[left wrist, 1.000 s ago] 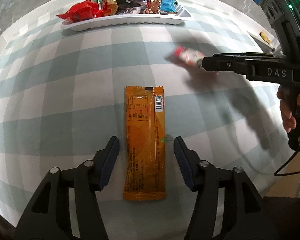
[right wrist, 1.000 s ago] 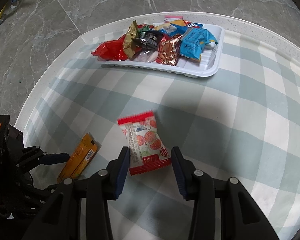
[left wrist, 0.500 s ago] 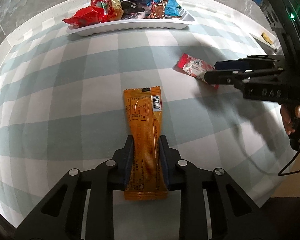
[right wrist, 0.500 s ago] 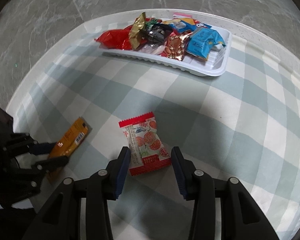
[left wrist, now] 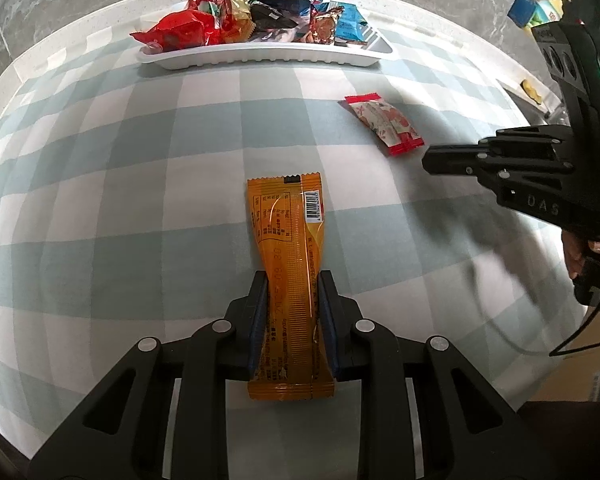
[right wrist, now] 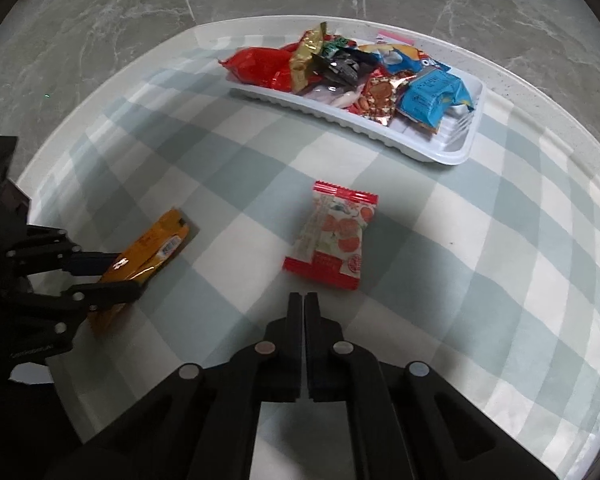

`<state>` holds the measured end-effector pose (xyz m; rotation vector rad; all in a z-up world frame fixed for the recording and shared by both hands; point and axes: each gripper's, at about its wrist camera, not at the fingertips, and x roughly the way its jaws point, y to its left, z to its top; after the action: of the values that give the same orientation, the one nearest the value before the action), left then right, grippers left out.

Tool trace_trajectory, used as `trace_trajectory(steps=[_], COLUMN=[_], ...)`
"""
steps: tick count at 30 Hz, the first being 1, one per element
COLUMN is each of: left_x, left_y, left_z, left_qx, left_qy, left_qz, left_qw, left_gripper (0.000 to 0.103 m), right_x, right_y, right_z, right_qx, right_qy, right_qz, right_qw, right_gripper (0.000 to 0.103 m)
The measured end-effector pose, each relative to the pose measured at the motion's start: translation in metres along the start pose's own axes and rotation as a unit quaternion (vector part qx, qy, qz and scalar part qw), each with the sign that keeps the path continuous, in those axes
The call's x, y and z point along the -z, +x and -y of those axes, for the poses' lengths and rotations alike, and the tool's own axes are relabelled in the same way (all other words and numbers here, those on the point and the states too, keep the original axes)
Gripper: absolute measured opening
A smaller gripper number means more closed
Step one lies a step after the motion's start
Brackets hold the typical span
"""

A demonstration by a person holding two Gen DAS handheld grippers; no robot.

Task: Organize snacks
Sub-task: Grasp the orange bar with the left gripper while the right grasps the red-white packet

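Note:
A long orange snack bar lies on the checked cloth, and my left gripper is shut on its near half, pinching the wrapper narrow. The right wrist view shows that same grip from the side, with the left gripper on the orange bar. A red-and-white candy packet lies flat just beyond my right gripper. That gripper's jaws are closing to touching, with nothing between them. From the left wrist, the right gripper hovers just short of the packet.
A white tray piled with several wrapped snacks stands at the far edge of the round table, also the tray in the left wrist view. Grey marble floor surrounds the table. A hand holds the right gripper's handle.
My left gripper closed on the orange bar. My right gripper shut on nothing; the red-and-white packet, earlier between its fingers, now lies ahead of the tips.

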<state>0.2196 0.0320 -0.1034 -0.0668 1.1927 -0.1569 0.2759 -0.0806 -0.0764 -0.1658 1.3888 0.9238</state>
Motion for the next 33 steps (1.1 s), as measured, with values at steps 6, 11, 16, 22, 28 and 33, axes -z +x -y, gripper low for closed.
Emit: trace_trajectory(steps=[6,11,16,22,28,33], left_x=[-0.001,-0.002,-0.002,-0.005,-0.007,-0.01], left_y=[0.0,0.001,0.003,0.003,0.002,0.001], left_z=[-0.002,-0.002,-0.002,-0.005,-0.008,-0.009], left_qx=[0.0,0.002,0.003,0.005,0.009,0.012], left_qy=[-0.003,-0.004,-0.004,-0.009,-0.012,-0.012], left_qz=[0.0,-0.001,-0.004,0.0,0.002,0.003], left_qw=[1.0,1.0,1.0,0.9999,0.9999,0.9998], left_gripper=[0.022,0.022,0.022,0.022,0.022,0.022], right_x=[-0.008,-0.021,-0.029,-0.027,-0.018,-0.011], right_y=[0.001,0.02,0.03,0.025,0.014,0.004], right_z=[0.009,0.012,0.006,0.016,0.026,0.028], right_qx=[0.003,0.024,0.048,0.023,-0.015,-0.032], right_qy=[0.031,0.045,0.027,0.051,0.083,0.105], right_qz=[0.017,0.004,0.003,0.005,0.014,0.02], right_qw=[0.999,0.999,0.998,0.998,0.996,0.994], right_gripper=[0.047,0.05,0.045,0.027,0.026,0.025])
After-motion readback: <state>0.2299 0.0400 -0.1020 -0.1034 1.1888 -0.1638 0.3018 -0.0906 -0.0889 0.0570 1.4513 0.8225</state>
